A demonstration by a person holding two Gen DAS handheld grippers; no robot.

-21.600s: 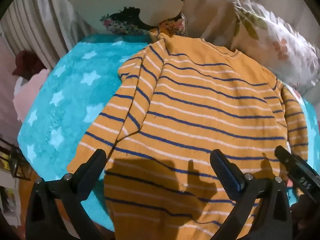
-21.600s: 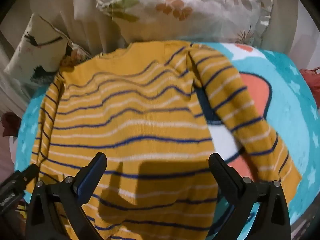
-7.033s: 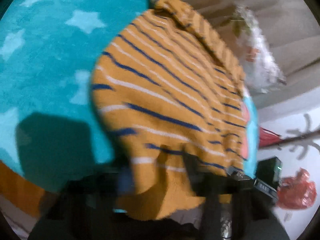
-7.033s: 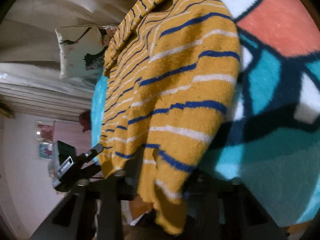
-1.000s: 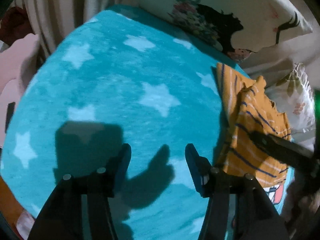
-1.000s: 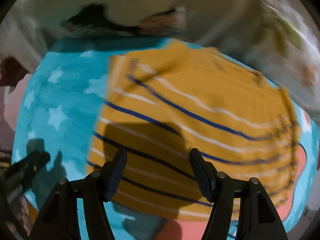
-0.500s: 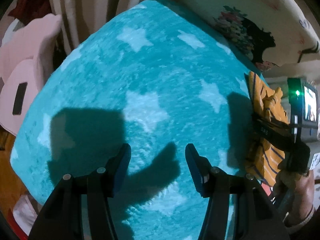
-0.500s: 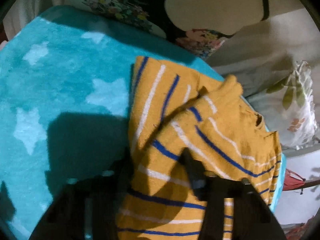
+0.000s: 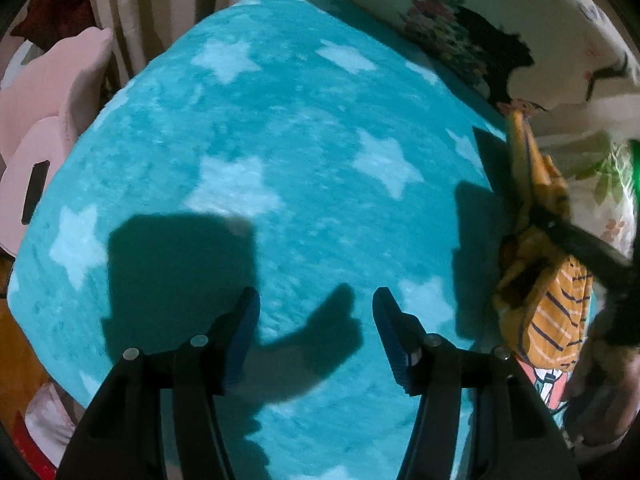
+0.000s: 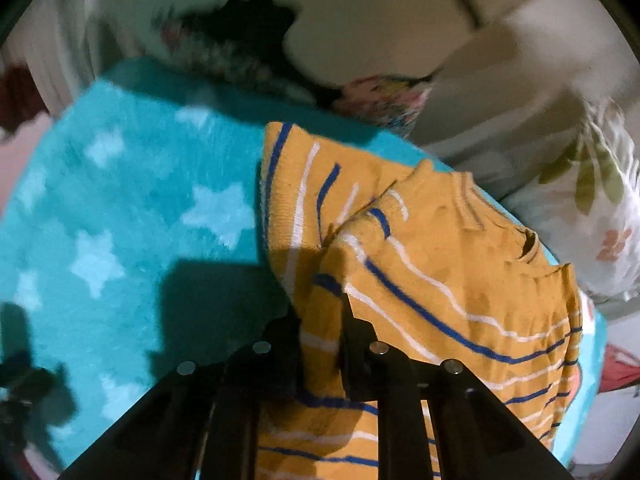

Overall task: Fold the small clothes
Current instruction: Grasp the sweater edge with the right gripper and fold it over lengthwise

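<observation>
The orange sweater [image 10: 432, 276] with blue and white stripes lies folded on the teal star blanket [image 10: 120, 208]. My right gripper [image 10: 320, 312] is shut on the sweater's left edge and lifts a fold of it. In the left wrist view the sweater [image 9: 548, 312] shows bunched at the far right, with the right gripper's black arm [image 9: 588, 248] across it. My left gripper [image 9: 316, 312] is open and empty, hovering over bare blanket [image 9: 280, 140] well left of the sweater.
Patterned pillows [image 10: 592, 200] line the back of the bed, one also in the left wrist view [image 9: 480, 40]. A pink chair [image 9: 40, 152] and striped curtain [image 9: 132, 8] stand off the blanket's left edge.
My right gripper has closed on the sweater's left edge and raised it. My left gripper has stayed open and drifted slightly left over the blanket.
</observation>
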